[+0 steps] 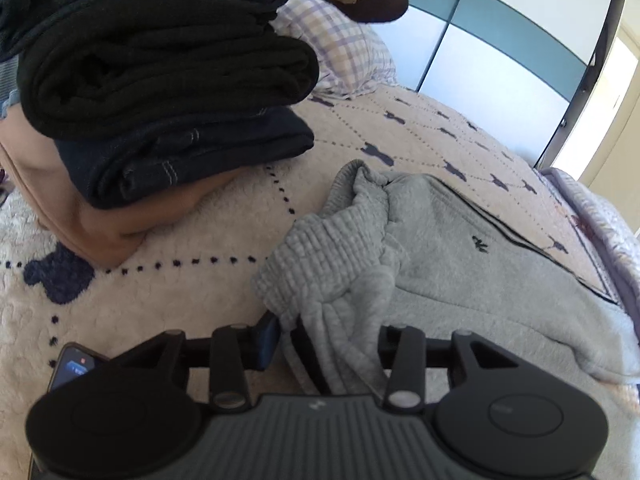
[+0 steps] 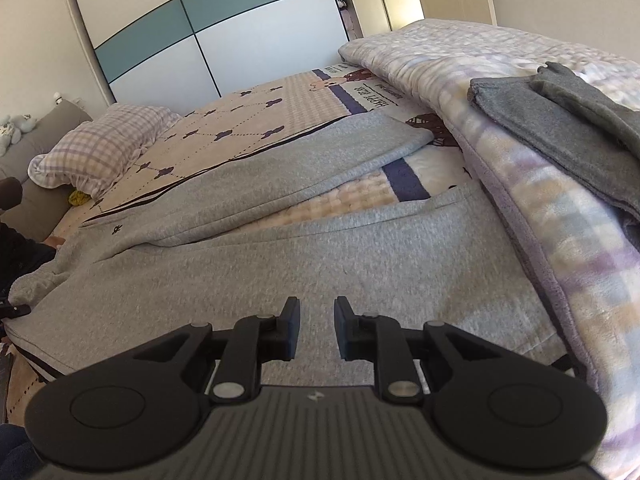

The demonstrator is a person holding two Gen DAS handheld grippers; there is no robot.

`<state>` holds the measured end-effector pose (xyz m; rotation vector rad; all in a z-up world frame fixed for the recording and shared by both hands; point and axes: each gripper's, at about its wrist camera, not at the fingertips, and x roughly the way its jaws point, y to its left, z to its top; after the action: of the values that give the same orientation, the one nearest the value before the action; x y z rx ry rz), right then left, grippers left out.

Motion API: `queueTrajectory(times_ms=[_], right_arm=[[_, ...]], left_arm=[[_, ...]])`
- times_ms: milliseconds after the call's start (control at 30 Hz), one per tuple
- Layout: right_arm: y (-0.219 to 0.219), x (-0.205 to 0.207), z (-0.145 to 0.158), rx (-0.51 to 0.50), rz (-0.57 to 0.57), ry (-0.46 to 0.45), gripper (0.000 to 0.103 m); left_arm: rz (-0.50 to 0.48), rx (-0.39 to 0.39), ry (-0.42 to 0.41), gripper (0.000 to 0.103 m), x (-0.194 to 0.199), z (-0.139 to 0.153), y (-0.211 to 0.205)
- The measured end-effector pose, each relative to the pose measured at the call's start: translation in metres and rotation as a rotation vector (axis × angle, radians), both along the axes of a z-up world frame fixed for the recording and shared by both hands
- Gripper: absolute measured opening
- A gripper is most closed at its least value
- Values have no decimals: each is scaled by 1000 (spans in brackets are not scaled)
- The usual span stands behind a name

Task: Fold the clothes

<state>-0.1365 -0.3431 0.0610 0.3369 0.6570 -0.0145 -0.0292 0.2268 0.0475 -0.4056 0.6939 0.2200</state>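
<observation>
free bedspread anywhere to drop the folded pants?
Bare bedspread between the folded stack, the grey sweatpants and the left tongs; more beyond the sweatpants toward the checked pillow. Crowded: the blanket side, topped with dark grey garments.

Bed [image 2: 256, 108] — grey sweatpants [image 2: 304, 248], folded stack [image 1: 168, 92], plaid pillow [image 2: 100, 140]

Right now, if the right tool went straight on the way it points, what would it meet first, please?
Probably the grey sweatpants: the right tool stands open just above the near leg, which fills the view ahead. Depth is unclear, but fabric looks like the first contact, well before the plaid blanket.
</observation>
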Motion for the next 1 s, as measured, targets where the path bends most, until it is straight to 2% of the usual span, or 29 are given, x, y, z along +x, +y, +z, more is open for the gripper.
queueTrajectory(times_ms=[133, 333, 400, 467, 533, 600, 667, 867, 1000], right_arm=[[-1, 4, -8, 25, 3, 22, 20], [2, 10, -9, -11, 22, 21, 20], [1, 13, -8, -24, 26, 15, 20], [1, 16, -7, -37, 30, 10, 20], [1, 19, -5, -50, 34, 5, 22], [-1, 25, -4, -60, 36, -2, 26], [-5, 43, -3, -56, 37, -9, 26], [-8, 116, 2, -31, 108, -36, 31], [-7, 172, -7, -23, 125, -6, 32]], left_arm=[[-10, 26, 35, 49, 6, -11, 0], [-24, 99, 42, 52, 9, -13, -5], [-18, 99, 46, 52, 3, -9, -6], [-21, 68, 26, 52, -10, 3, -4], [-56, 92, 9, 57, -16, 17, -4], [-82, 102, -1, 58, -17, 28, -6], [-105, 135, -10, 59, -15, 34, -9], [-74, 95, 28, 67, -15, 26, 1], [-51, 106, 6, 72, -32, 39, 4]])
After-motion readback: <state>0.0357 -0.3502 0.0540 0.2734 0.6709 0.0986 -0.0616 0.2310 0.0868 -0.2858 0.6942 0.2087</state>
